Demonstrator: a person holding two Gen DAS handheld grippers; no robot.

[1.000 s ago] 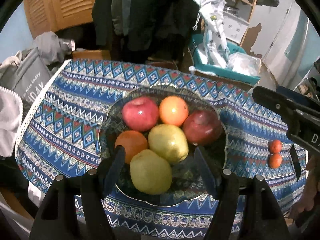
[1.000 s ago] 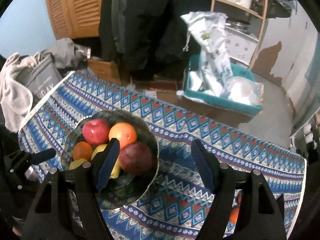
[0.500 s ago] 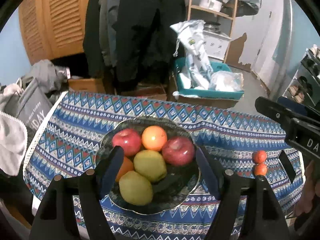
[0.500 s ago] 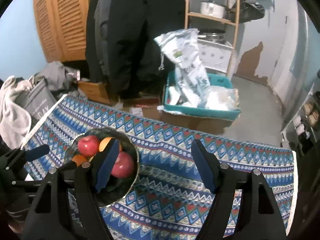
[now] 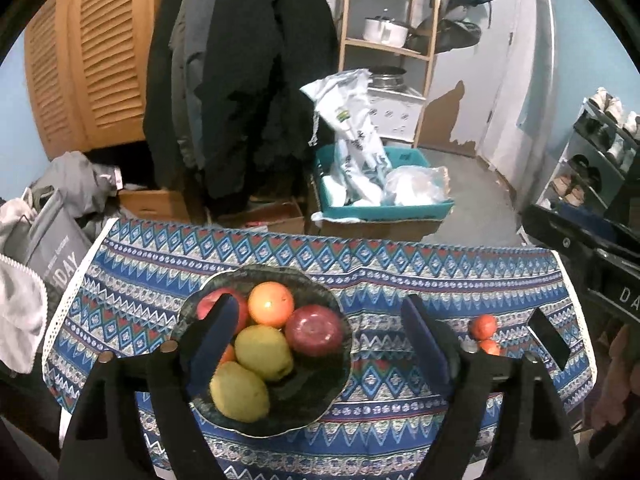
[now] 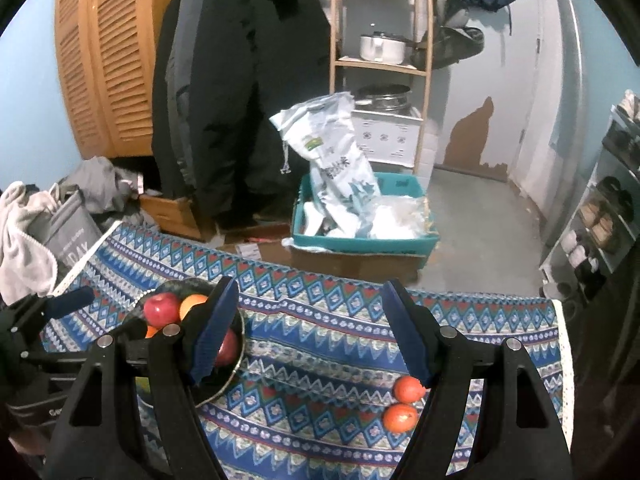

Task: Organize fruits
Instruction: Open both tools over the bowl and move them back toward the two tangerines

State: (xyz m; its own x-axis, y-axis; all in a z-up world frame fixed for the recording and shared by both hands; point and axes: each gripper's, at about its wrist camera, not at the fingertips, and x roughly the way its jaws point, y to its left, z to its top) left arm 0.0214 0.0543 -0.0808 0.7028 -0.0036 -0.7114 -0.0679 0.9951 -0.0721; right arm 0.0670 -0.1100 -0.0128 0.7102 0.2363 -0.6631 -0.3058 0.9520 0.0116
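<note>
A dark glass bowl [image 5: 320,404] on the patterned tablecloth holds two red apples [image 5: 314,330], an orange [image 5: 271,309], and two yellow-green pears [image 5: 239,391]. It also shows in the right wrist view [image 6: 224,380]. Two small tangerines [image 6: 402,404] lie on the cloth at the right, also in the left wrist view [image 5: 484,326]. My left gripper [image 5: 320,340] is open and empty, held above and in front of the bowl. My right gripper [image 6: 308,332] is open and empty above the cloth, between bowl and tangerines.
The blue patterned tablecloth [image 5: 400,264] covers the table. Behind it stand a teal crate of plastic bags [image 6: 360,216], hanging dark coats [image 6: 240,100], a wooden shelf with pots [image 6: 380,48] and clothes and a grey bag [image 5: 52,240] at the left.
Both grippers have pulled back and up from the bowl, so bowl and table look smaller and lower. The tangerines have come into the right wrist view. Both stay open.
</note>
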